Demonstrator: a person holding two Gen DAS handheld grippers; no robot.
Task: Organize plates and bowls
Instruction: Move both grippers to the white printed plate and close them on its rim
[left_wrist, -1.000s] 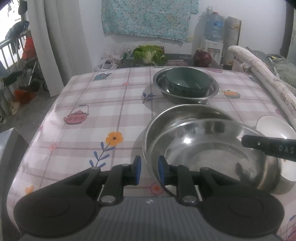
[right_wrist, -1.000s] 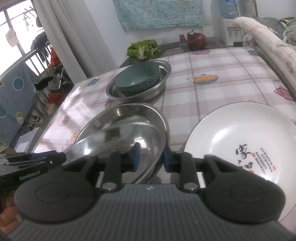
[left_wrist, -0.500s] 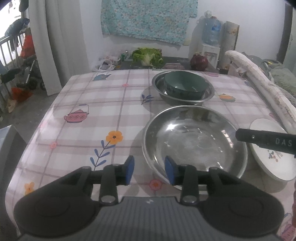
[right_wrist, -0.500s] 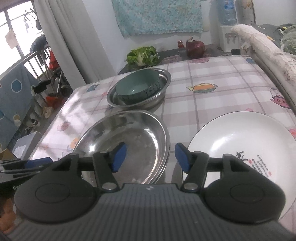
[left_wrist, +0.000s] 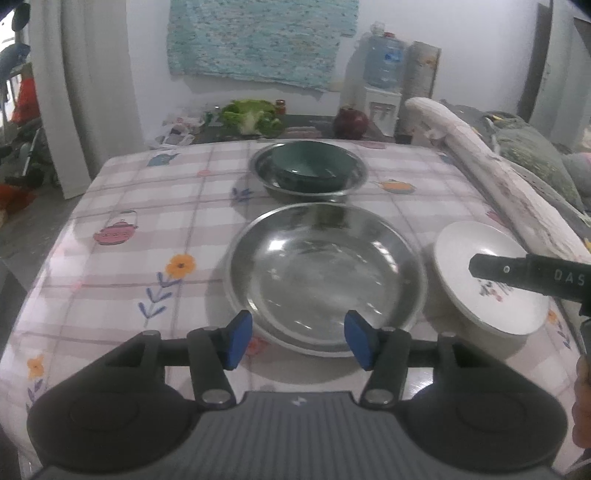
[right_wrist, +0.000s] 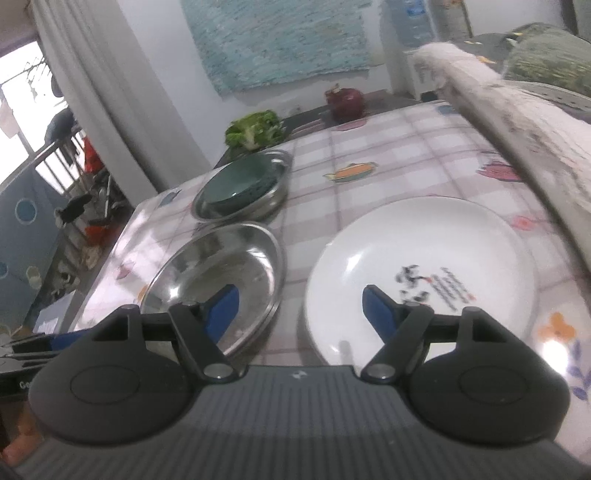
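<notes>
A wide steel basin lies flat on the checked tablecloth, stacked on another steel pan. Behind it a dark green bowl sits inside a second steel basin. A white plate with printed writing lies to the right. My left gripper hovers at the near rim of the wide basin, its jaws opening with nothing pressed between them. My right gripper is over the gap between basin and plate, jaws opening and empty.
A padded white roll runs along the table's right side. Green cabbage and a dark red pot stand on a low dark table beyond the far edge. A water dispenser is by the wall. Curtains hang left.
Both grippers were shut on the steel basin's rim, holding it tilted; it now lies flat. Both have opened and drawn back, and the right one has swung toward the white plate.
</notes>
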